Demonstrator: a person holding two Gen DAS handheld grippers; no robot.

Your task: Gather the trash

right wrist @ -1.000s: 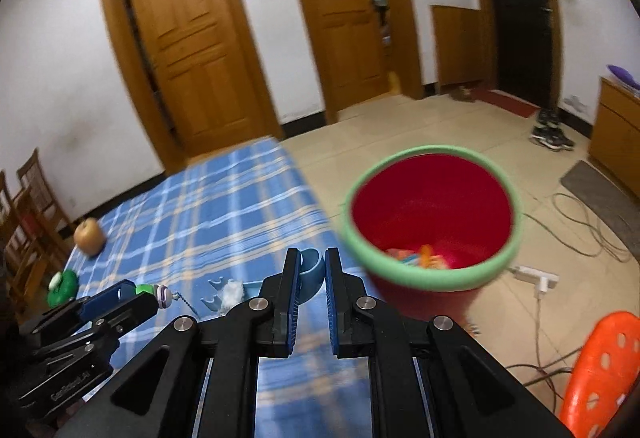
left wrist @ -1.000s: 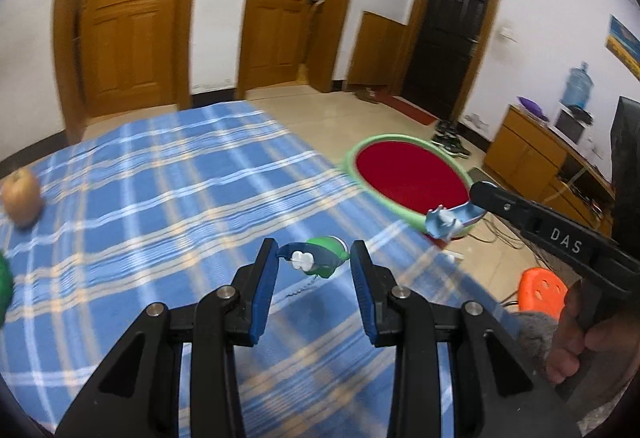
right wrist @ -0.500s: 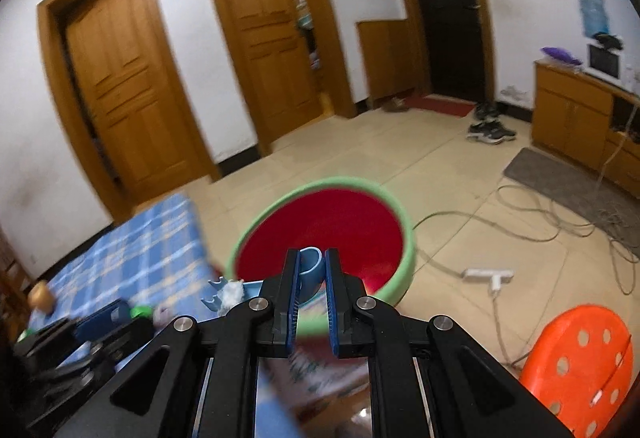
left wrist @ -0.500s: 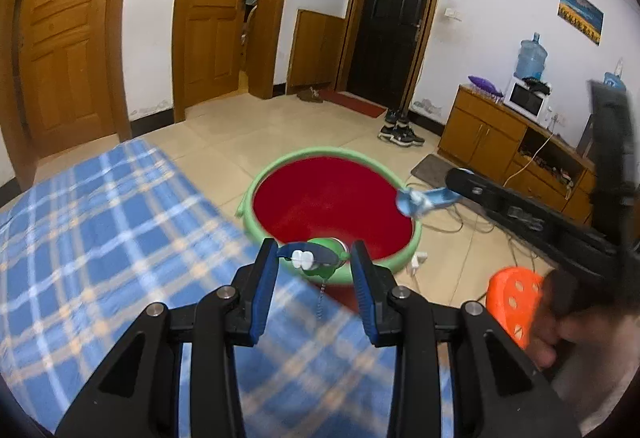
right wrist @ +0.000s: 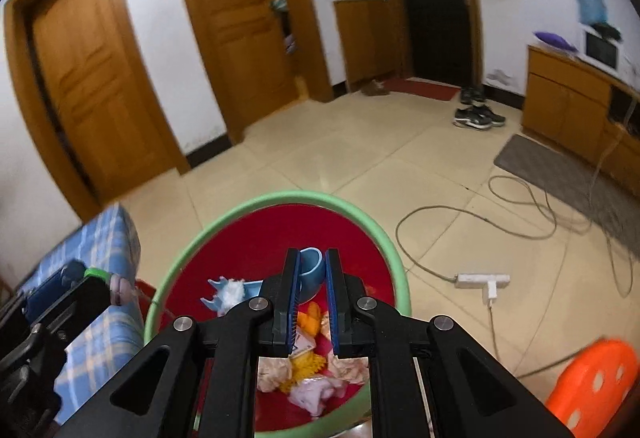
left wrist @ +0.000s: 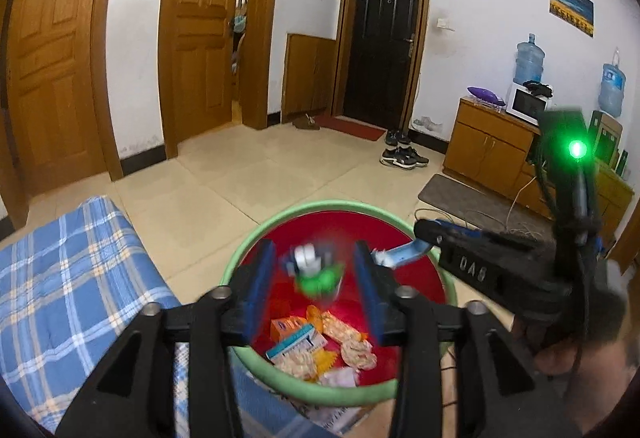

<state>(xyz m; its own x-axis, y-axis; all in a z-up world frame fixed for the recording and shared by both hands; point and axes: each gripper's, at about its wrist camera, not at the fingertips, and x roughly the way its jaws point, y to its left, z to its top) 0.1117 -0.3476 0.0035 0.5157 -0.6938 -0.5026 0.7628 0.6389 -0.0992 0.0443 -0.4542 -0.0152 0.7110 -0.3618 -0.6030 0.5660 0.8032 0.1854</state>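
A red bin with a green rim (left wrist: 320, 204) stands on the floor just below both grippers, with wrappers and a small box (left wrist: 304, 342) lying in it. My left gripper (left wrist: 314, 244) is over the bin and its jaws are opening. A blurred green and white toy piece (left wrist: 318, 272) is loose between them, touching neither pad. My right gripper (right wrist: 312, 251) is also over the bin (right wrist: 288, 196). Its jaws are starting to open but still hold a blue plastic piece (right wrist: 310, 272) with a white tuft, which also shows at that gripper's tip (left wrist: 400, 256) in the left wrist view.
The table with the blue plaid cloth (left wrist: 60, 298) borders the bin on the left. An orange stool (right wrist: 592, 378) stands at the right, and a white power strip (right wrist: 482, 280) with looping cable lies on the tiled floor. Shoes (left wrist: 402, 156) and a wooden cabinet (left wrist: 488, 150) are farther back.
Both grippers have swung from above the plaid table to over the bin. The left jaws have widened and the green toy piece has come free between them.
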